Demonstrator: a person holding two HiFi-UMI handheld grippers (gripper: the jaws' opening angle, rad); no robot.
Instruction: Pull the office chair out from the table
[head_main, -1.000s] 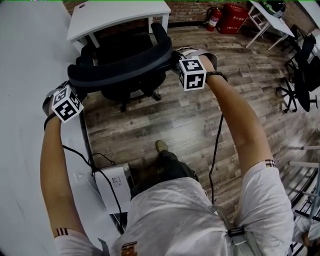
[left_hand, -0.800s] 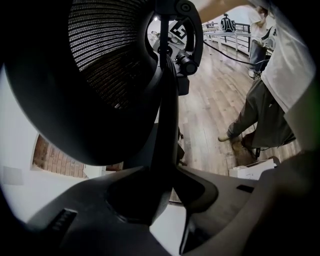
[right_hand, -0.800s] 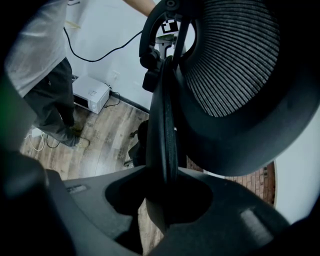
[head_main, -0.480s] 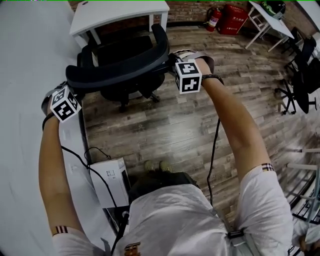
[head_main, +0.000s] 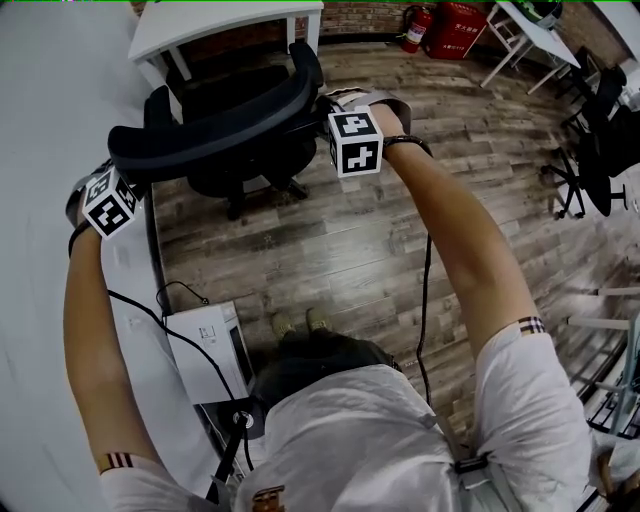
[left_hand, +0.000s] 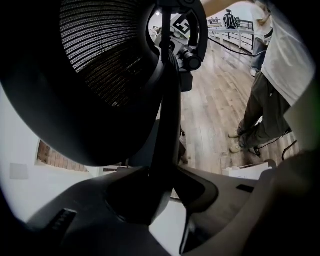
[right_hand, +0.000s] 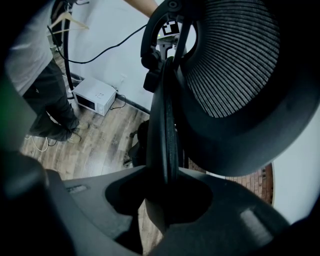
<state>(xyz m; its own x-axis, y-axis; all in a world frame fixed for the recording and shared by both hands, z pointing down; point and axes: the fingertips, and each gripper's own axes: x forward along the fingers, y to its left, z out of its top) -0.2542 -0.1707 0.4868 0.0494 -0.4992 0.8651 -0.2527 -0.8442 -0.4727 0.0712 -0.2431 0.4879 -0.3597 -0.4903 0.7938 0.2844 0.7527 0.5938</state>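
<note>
Since a second ago the chair (head_main: 210, 130) has rolled back with me, its seat still near the tabletop (head_main: 220, 20). Left gripper (head_main: 125, 172) and right gripper (head_main: 322, 108) each clamp, part-closed, on its back rim. Mid-pull, I judge; next, a steady backward draw with both grips firm.

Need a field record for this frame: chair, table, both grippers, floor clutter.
target: office chair, black, mesh backrest towards the person
chair place: on wood floor, close in front of white table
left gripper: closed on backrest frame, at the backrest's left end
right gripper: closed on the same frame, at the right end
nearby: white box-shaped appliance on the floor by the wall; fire extinguisher at the far back
</note>
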